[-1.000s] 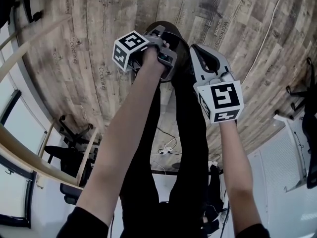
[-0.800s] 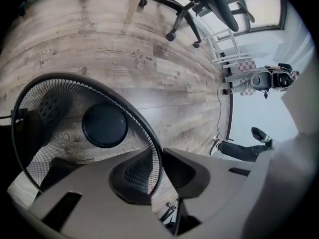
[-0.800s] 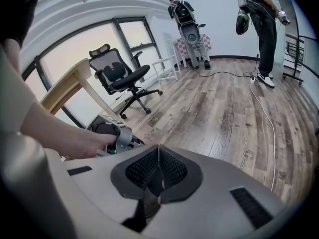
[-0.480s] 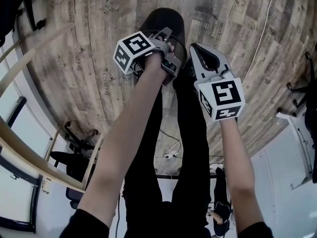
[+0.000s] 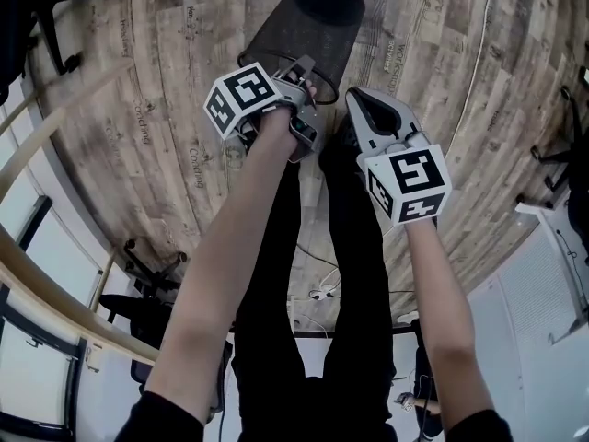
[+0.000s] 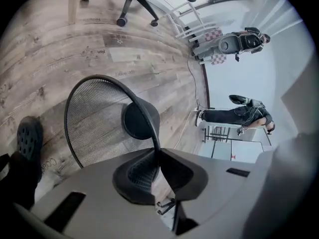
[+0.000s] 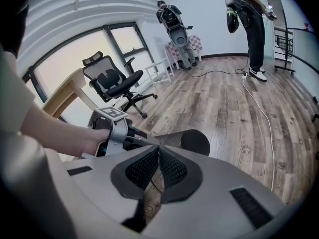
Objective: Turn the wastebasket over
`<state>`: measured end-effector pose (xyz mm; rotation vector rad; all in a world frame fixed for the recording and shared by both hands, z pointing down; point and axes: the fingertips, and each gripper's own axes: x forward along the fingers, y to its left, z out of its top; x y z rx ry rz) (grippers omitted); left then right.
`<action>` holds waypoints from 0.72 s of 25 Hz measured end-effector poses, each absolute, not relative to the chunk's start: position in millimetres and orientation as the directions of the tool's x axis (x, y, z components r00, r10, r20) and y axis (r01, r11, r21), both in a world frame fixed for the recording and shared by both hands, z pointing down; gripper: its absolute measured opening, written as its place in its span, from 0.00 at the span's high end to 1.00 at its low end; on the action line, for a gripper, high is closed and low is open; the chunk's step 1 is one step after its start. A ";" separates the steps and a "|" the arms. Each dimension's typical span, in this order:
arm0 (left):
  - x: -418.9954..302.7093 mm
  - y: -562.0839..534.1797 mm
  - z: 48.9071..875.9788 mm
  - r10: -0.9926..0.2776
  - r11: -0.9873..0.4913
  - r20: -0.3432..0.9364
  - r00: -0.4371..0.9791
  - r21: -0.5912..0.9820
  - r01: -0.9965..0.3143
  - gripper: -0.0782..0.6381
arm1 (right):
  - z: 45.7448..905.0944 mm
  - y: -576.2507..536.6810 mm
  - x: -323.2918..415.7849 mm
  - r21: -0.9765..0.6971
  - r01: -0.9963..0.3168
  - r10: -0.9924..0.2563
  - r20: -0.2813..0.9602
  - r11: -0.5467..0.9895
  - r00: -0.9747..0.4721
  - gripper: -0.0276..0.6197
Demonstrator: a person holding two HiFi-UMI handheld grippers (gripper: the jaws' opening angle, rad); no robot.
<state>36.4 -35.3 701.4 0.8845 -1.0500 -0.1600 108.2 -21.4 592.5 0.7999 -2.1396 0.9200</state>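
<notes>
The black mesh wastebasket lies tilted over the wood floor, its solid base toward the top of the head view. My left gripper holds its near rim. In the left gripper view the rim runs straight between the pads, and the jaws of the left gripper are closing tight on it; the mesh inside and the round base show beyond. My right gripper hovers just right of the basket, shut and empty. From the right gripper the basket lies ahead and the left gripper to the left.
The person's black-clad legs stand right below the grippers, one shoe beside the basket. A white cable snakes over the floor at the right. An office chair and a wooden desk stand by the window. Another person stands far off.
The left gripper has risen and rolled with the rim in its jaws, and the basket has tipped away so its side and base now show. The right gripper has stayed put.
</notes>
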 end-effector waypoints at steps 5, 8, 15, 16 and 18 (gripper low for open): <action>31.2 -20.4 703.7 -0.499 0.621 0.671 0.548 0.718 -0.314 0.84 | 596.6 -22.4 111.6 -0.370 -0.746 -0.272 0.767 0.553 -0.582 0.91; 16.4 7.4 715.4 -0.452 0.639 0.707 0.545 0.682 -0.355 0.84 | 603.9 -23.3 107.4 -0.379 -0.747 -0.260 0.770 0.547 -0.582 0.91; -17.0 56.9 741.9 -0.362 0.625 0.768 0.528 0.620 -0.474 0.84 | 642.7 -24.5 98.1 -0.369 -0.718 -0.181 0.806 0.589 -0.563 0.91; -19.9 58.5 743.8 -0.359 0.613 0.769 0.529 0.622 -0.488 0.84 | 648.2 -24.5 96.6 -0.365 -0.711 -0.170 0.811 0.601 -0.560 0.91; -24.3 61.5 746.8 -0.361 0.591 0.763 0.536 0.632 -0.501 0.83 | 657.3 -23.7 95.6 -0.357 -0.698 -0.153 0.819 0.620 -0.554 0.91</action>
